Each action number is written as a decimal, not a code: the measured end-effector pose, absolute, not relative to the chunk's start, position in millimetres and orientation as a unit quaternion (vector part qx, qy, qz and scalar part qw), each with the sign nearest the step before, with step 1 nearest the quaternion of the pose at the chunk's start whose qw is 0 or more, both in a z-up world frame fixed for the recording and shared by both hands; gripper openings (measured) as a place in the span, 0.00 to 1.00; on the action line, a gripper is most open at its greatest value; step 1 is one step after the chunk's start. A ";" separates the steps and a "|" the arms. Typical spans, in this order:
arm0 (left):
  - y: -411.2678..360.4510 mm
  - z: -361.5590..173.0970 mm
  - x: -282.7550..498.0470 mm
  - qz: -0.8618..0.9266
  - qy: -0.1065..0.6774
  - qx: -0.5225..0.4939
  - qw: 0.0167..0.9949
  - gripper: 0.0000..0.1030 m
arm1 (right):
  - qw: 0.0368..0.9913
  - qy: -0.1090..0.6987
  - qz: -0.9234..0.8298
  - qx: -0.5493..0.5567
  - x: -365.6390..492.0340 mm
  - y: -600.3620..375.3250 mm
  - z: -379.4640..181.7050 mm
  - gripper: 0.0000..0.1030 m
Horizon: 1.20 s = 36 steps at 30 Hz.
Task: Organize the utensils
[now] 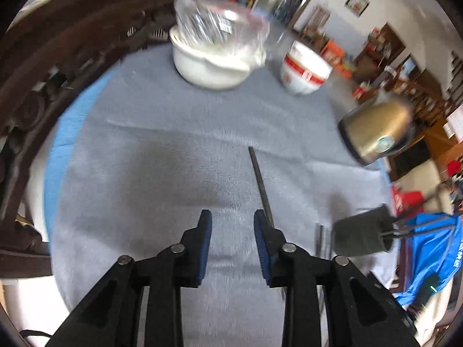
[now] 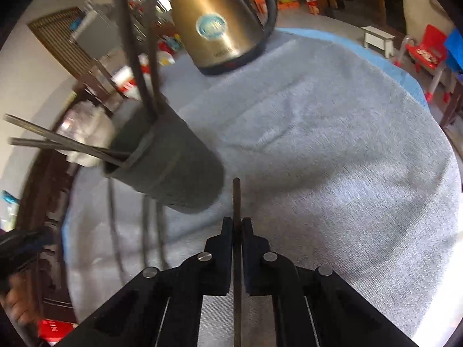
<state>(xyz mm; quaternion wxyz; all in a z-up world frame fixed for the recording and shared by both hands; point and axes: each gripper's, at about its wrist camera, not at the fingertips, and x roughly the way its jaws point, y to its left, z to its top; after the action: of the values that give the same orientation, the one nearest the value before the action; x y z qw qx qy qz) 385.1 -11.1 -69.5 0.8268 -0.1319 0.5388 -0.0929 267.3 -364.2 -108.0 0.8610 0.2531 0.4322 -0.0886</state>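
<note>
Right gripper (image 2: pixel 237 225): one chopstick (image 2: pixel 236 199) clamped.

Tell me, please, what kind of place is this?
Probably a home dining or living room: a cloth-covered table holds bowls, a kettle and a chopstick holder, with children's chairs behind.

A chopstick (image 1: pixel 260 185) is lying on the cloth (image 1: pixel 162 156) ahead of the left tongs (image 1: pixel 233 219), its near end beside their right finger. Two bowls (image 1: pixel 208 66) are sitting far ahead, a kettle (image 1: pixel 376 130) ahead to the right. A holder (image 2: pixel 167 170) is standing ahead-left of the right tongs (image 2: pixel 237 225), chopsticks sticking out of it.
</note>
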 end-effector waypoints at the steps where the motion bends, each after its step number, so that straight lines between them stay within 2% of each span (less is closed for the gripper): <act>1: -18.2 -76.8 395.8 -0.087 0.548 -0.130 0.822 0.31 | 0.865 0.423 -0.082 0.256 263.0 -365.1 -103.4 0.06; 5: -42.3 -99.3 437.9 -0.083 0.586 -0.129 0.796 0.45 | 0.876 0.402 -0.067 0.258 248.4 -368.4 -89.7 0.06; 17: -90.6 -136.6 497.1 -0.018 0.628 -0.077 0.774 0.45 | 0.888 0.378 -0.052 0.256 225.7 -376.4 -80.4 0.06; 19: -100.4 -143.7 498.5 -0.021 0.630 -0.064 0.774 0.43 | 0.890 0.377 -0.051 0.253 228.3 -376.2 -81.7 0.06; 21: -108.5 -144.0 497.0 -0.017 0.620 -0.039 0.783 0.31 | 0.896 0.367 -0.050 0.244 225.9 -374.9 -79.0 0.06; 22: -113.0 -144.0 494.8 -0.012 0.613 -0.020 0.790 0.25 | 0.901 0.359 -0.048 0.238 224.6 -373.8 -76.4 0.06; 23: -115.1 -143.9 493.7 -0.008 0.609 -0.009 0.793 0.07 | 0.906 0.350 -0.044 0.234 222.5 -372.6 -73.0 0.06; 27: -105.9 -137.6 480.4 -0.024 0.604 -0.044 0.796 0.05 | 0.926 0.309 -0.031 0.214 215.2 -365.2 -56.0 0.06; 36: -108.4 -69.9 397.1 -0.119 0.528 -0.038 0.840 0.05 | 0.960 0.216 0.002 0.180 205.1 -339.4 -12.8 0.06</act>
<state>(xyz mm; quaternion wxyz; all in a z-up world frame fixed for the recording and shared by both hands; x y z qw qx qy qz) 397.1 -108.4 -69.9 0.8399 -0.0380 0.5282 -0.1188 205.1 -339.4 -12.8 0.9596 0.1800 0.2165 0.0024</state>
